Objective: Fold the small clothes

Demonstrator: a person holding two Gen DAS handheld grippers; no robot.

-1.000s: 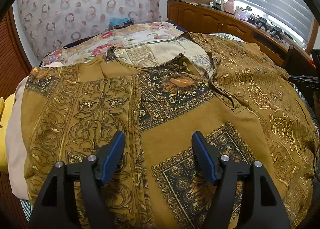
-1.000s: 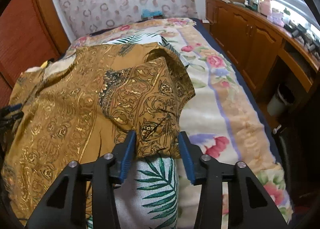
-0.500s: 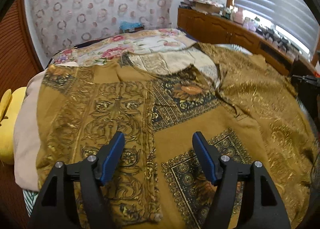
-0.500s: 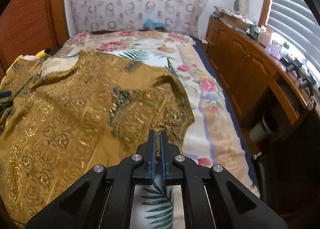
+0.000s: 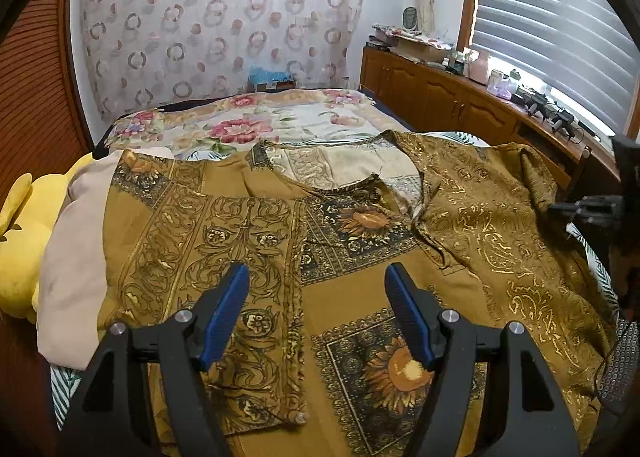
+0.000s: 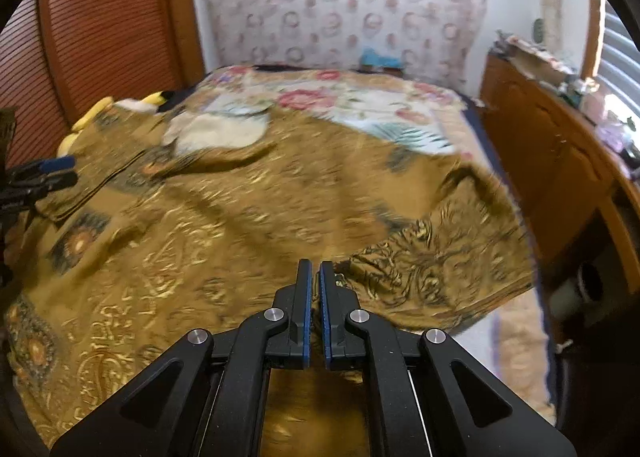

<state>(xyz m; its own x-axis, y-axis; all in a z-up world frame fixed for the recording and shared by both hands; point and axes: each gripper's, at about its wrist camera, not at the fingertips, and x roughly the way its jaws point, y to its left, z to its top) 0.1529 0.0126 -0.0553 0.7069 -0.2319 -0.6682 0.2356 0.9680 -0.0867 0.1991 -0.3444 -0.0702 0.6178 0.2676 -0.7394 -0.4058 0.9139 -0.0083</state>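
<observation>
**Right wrist view: mustard shirt pinched at its edge, left fingers wide above it**

Right wrist view, blurred: right gripper [image 6: 315, 275] at 6 o'clock, blue pads drawn almost together with only a thin slit between, fingers [image 6: 305, 297] just closed on a fold of the mustard shirt [image 6: 240, 225] at its near edge. Cloth bunched and wrinkled just right of the tips, toward 4 o'clock. Shirt spread across most of the bed [image 6: 360, 97], gold scroll print over brown, pale inner lining exposed near 11 o'clock. Floral bedspread bare beyond it toward 12 o'clock and along the right rim near 4 o'clock. Left gripper seen at 9 o'clock, blue tips apart, poised over the shirt's far side. Wooden cabinet [image 6: 552, 161] along 2 to 3 o'clock.

Left wrist view, sharp: left gripper [image 5: 317, 303] at 6 o'clock, fingers [image 5: 226, 313] spread wide, nothing between them, held above the shirt; contact not visible. Shirt front flat below, sunflower panel [image 5: 396, 369] under the right finger, scrollwork band under the left. Open neckline at centre, showing the lining. Right half of the shirt rumpled toward 3 o'clock, where the right gripper's black body shows at the frame edge. Yellow plush toy [image 5: 20, 241] at 9 o'clock beside a beige cloth [image 5: 72, 265] lying under the shirt's left edge. Window blinds [image 5: 552, 29] at 1 to 2 o'clock.
</observation>
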